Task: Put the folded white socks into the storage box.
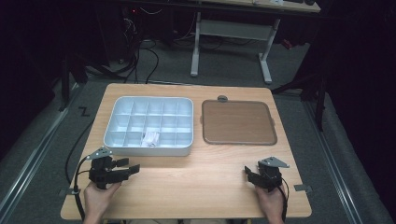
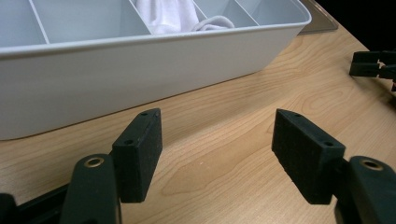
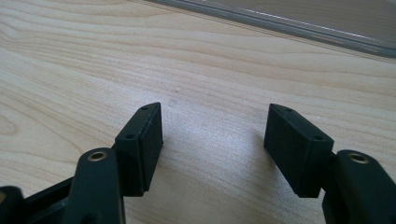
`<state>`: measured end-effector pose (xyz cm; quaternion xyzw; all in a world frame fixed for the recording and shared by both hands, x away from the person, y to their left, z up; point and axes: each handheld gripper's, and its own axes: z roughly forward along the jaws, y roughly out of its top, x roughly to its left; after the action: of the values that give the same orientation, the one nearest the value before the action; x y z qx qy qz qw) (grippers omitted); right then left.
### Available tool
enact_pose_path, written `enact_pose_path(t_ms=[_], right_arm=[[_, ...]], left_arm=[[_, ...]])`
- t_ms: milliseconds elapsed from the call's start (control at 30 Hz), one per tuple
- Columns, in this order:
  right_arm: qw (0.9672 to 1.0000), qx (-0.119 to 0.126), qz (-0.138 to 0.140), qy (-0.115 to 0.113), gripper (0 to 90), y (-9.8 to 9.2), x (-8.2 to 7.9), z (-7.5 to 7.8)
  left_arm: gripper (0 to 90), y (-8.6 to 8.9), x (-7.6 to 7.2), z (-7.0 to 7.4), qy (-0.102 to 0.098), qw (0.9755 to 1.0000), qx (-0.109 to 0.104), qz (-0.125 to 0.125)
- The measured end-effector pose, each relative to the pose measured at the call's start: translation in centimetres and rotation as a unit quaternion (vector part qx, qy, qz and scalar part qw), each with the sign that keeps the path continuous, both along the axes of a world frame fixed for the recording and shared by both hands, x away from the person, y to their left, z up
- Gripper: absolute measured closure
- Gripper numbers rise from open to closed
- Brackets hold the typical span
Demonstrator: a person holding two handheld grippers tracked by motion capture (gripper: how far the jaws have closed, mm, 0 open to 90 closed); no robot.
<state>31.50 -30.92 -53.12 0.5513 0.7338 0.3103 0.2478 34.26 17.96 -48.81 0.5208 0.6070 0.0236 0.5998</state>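
A grey tray (image 1: 149,126) with many little boxes inside is sitting on the far left part of the wooden surface (image 1: 196,182). A small white cloth (image 1: 151,137) is lying in one box in the tray's near row, and the other boxes are looking bare. A flat brown lid (image 1: 238,122) is lying just beside the tray, on its right. The left gripper (image 1: 130,167) is resting near the tray's front wall, its fingers (image 2: 140,154) spread wide and holding nothing. The right gripper (image 1: 250,174) is sitting well apart on the right, fingers (image 3: 142,144) also spread over bare wood. Behind the surface, a white desk frame (image 1: 231,46) is standing on grey carpet among black cables (image 1: 144,60) in a dark room.
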Motion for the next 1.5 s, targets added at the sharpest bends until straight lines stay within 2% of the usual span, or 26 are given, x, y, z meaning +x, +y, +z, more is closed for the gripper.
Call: enact_pose_path(t_ms=[267, 500, 600, 867, 1067, 1267, 1400, 1500], right_arm=[[1.0000, 0.000, 0.001, 0.000, 37.8, 0.0, 0.0, 0.0], [1.0000, 0.000, 0.001, 0.000, 37.7, 0.0, 0.0, 0.0], [1.0000, 0.000, 0.000, 0.001, 37.7, 0.0, 0.0, 0.0], [1.0000, 0.001, 0.001, 0.001, 37.7, 0.0, 0.0, 0.0], [1.0000, 0.001, 0.001, 0.001, 37.7, 0.0, 0.0, 0.0], [1.0000, 0.001, 0.000, 0.001, 37.7, 0.0, 0.0, 0.0], [1.0000, 0.001, 0.001, 0.001, 37.7, 0.0, 0.0, 0.0], [1.0000, 0.001, 0.000, 0.001, 37.7, 0.0, 0.0, 0.0]], left_arm=[[34.0, -0.6, 0.1, -1.1, 0.011, 0.9999, 0.008, -0.001], [34.1, -1.3, 0.3, -2.3, 0.027, 0.9992, 0.029, -0.004], [34.2, -1.6, 0.4, -2.7, 0.033, 0.9990, 0.032, -0.005], [34.5, -2.7, 0.7, -3.8, 0.032, 0.9979, 0.057, -0.001], [35.2, -3.1, 0.7, -4.4, 0.017, 0.9973, 0.071, 0.009], [35.5, -3.4, 0.6, -4.7, -0.006, 0.9962, 0.086, 0.015], [35.6, -3.7, 0.4, -5.0, -0.026, 0.9943, 0.101, 0.018], [35.5, -4.1, 0.2, -5.4, -0.048, 0.9911, 0.123, 0.020]])
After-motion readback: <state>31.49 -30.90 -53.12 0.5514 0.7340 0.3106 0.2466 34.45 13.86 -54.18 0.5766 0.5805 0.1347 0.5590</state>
